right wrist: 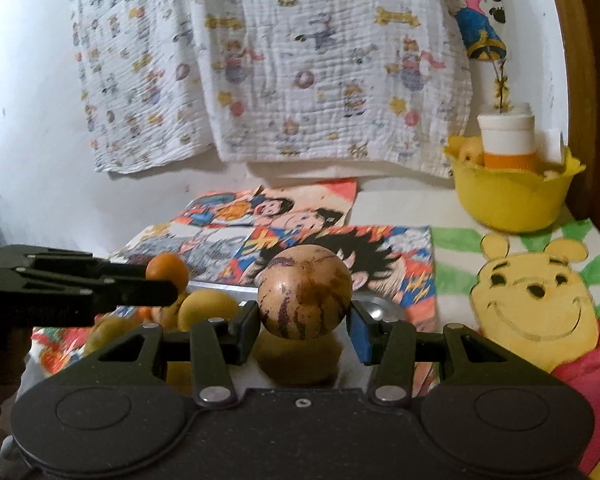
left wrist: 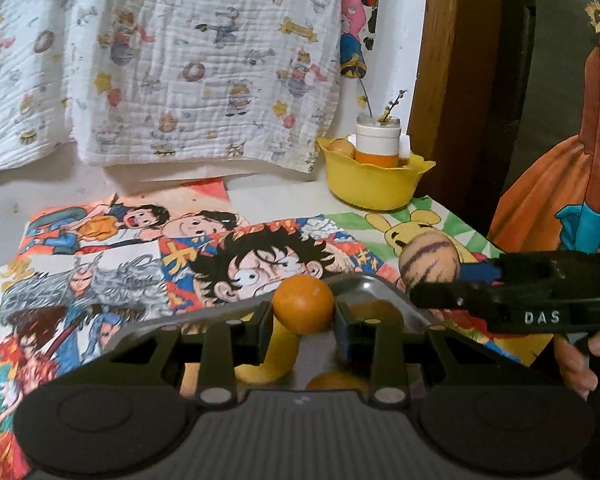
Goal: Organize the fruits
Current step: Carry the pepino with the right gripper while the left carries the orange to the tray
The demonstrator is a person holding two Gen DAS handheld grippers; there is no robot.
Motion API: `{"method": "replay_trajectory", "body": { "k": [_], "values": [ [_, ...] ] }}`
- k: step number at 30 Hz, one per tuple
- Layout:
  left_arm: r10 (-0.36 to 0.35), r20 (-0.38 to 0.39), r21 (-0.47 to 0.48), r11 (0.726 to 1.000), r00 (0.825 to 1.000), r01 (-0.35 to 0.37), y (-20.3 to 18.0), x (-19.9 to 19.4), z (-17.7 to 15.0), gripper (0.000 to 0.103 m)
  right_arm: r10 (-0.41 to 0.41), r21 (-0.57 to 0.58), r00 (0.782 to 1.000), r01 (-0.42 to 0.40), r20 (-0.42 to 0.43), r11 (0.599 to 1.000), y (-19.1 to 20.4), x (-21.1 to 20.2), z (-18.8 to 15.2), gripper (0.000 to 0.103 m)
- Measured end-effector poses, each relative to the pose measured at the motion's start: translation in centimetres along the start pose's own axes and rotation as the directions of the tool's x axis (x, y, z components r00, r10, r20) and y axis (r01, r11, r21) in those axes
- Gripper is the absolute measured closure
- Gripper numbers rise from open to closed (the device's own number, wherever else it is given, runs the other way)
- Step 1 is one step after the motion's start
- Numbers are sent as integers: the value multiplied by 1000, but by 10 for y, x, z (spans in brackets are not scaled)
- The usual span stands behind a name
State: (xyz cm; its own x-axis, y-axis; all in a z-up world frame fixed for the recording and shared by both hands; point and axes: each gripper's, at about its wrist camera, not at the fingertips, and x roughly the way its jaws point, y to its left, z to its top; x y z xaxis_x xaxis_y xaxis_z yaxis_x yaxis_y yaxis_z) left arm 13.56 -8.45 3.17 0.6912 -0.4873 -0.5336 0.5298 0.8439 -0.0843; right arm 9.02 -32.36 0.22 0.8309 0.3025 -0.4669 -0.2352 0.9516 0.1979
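Observation:
My left gripper (left wrist: 303, 312) is shut on an orange (left wrist: 303, 304) and holds it above a metal tray (left wrist: 376, 286). My right gripper (right wrist: 305, 314) is shut on a tan fruit with purple stripes (right wrist: 305, 290), also held over the tray (right wrist: 374, 308). Each gripper shows in the other's view: the right one with the striped fruit (left wrist: 429, 263) at the right, the left one with the orange (right wrist: 167, 269) at the left. Yellow fruits (right wrist: 207, 309) and a yellow curved one (left wrist: 270, 364) lie on the tray below.
A yellow bowl (left wrist: 374, 184) at the back right holds a white and orange jar (left wrist: 378, 142) with twigs and a small fruit (left wrist: 342, 146). Cartoon posters (left wrist: 140, 248) cover the table. A patterned cloth (left wrist: 180, 60) hangs on the wall behind.

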Motion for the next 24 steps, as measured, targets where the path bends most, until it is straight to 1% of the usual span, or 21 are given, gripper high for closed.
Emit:
{"method": "replay_trajectory", "body": {
  "k": [6, 10, 14, 18, 24],
  "values": [
    [51, -6, -39, 998, 999, -51, 4, -9, -13, 67, -3, -43, 1000, 3, 4, 999, 15, -6, -23, 54],
    [88, -3, -67, 994, 996, -88, 6, -14, -19, 67, -4, -30, 1000, 5, 11, 1000, 18, -8, -32, 54],
    [119, -16, -95, 988, 993, -120, 6, -16, -23, 67, -9, -9, 1000, 9, 7, 1000, 20, -7, -38, 54],
    [131, -32, -137, 981, 991, -135, 7, -15, -26, 67, -19, -12, 1000, 19, 4, 1000, 21, -6, -44, 54],
    [187, -28, -138, 972, 982, -189, 7, -12, -33, 67, -35, -5, 999, 35, -8, 999, 24, -4, -53, 54]
  ]
}}
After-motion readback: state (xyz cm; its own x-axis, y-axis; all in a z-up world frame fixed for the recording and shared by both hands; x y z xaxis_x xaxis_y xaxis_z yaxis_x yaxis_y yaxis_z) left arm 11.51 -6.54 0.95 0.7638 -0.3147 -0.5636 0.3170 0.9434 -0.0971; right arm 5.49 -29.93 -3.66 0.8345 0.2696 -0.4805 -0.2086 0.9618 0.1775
